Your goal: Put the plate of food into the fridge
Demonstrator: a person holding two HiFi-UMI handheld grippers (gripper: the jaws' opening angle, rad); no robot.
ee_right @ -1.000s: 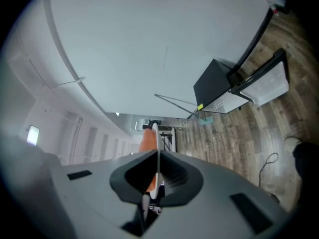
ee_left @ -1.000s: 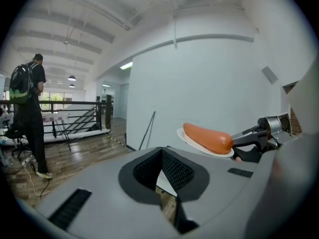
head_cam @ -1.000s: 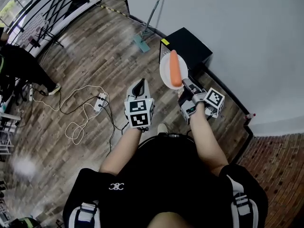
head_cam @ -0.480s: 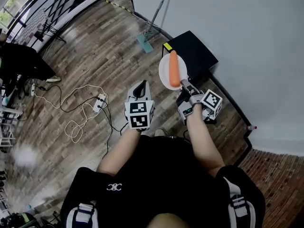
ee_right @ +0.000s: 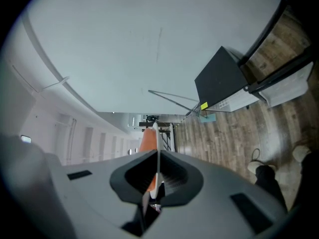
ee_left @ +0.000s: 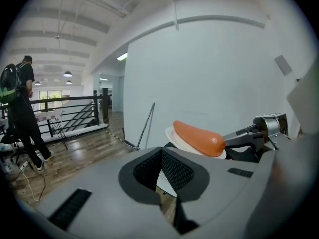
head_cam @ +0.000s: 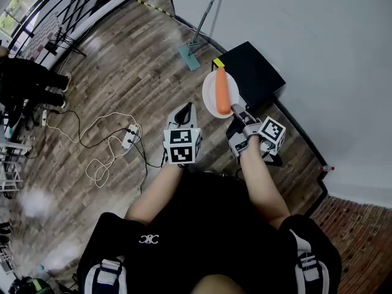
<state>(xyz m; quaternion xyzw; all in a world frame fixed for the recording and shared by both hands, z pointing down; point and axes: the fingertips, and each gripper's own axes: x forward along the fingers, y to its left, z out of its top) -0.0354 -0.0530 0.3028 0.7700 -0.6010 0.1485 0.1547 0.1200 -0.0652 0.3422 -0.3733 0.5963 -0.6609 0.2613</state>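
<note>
Above the wooden floor, in the head view, we are gripping the rim of the white plate with the right gripper. The plate is carrying a carrot near the low black fridge. A mop is leaning on the wall beside the fridge, and a power strip is lying among cables.

In the left gripper view, the left gripper is showing its jaws pinched together on nothing, while a person is standing by a railing.

In the right gripper view, we are seeing the plate edge-on between the pressed pads, with the fridge sitting ahead against the wall.
</note>
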